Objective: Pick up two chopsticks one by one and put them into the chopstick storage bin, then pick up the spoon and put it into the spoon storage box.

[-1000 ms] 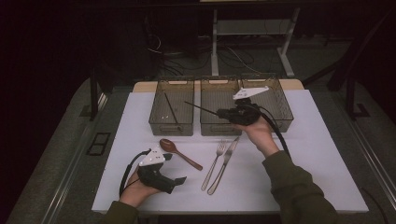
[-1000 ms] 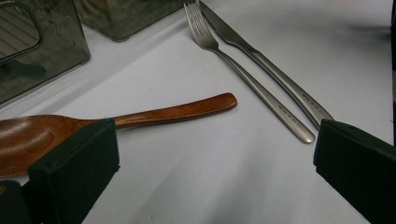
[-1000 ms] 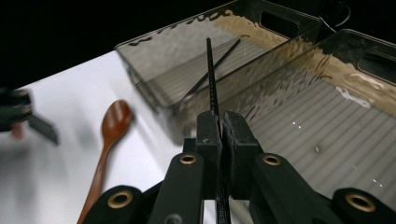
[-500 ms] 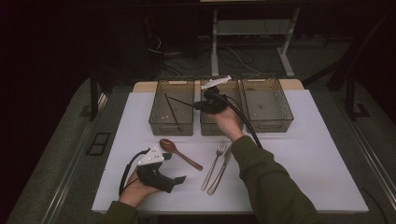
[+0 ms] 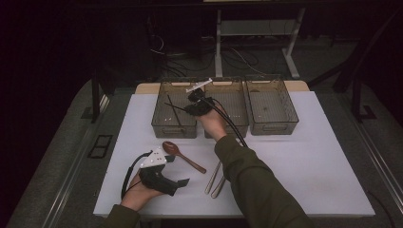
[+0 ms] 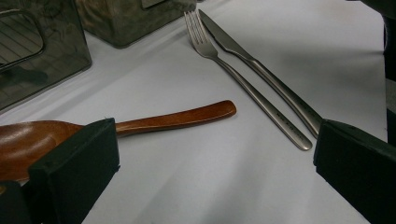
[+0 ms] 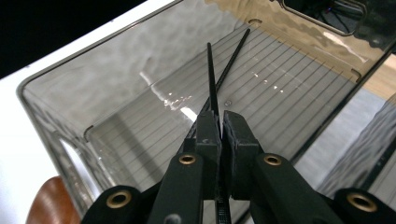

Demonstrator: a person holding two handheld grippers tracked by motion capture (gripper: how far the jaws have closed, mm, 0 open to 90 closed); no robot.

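My right gripper (image 5: 190, 109) (image 7: 220, 116) hangs over the left clear bin (image 5: 160, 124) (image 7: 116, 70), shut on a thin black chopstick (image 5: 177, 107) (image 7: 211, 79) that sticks out to the left. A second black chopstick (image 5: 174, 114) (image 7: 229, 70) lies on that bin's floor. On the white table near the front edge rests my left gripper (image 5: 177, 170) (image 6: 215, 154), open, with nothing between its fingers. The wooden spoon (image 5: 183, 156) (image 6: 173, 119) lies just beyond its jaws. A steel fork (image 5: 212, 178) (image 6: 247, 84) and knife (image 5: 221, 183) (image 6: 266, 77) lie side by side to the spoon's right.
Two more clear bins, the middle one (image 5: 236, 102) and the right one (image 5: 272, 105), stand in the back row beside the left bin. The white table surface (image 5: 309, 161) stretches off to the right. Cables and metal stand legs (image 5: 218, 47) are on the dark floor behind the table.
My right hand has carried the chopstick leftwards from above the middle and right bins to above the left bin, a little lower. The left gripper has stayed where it was.
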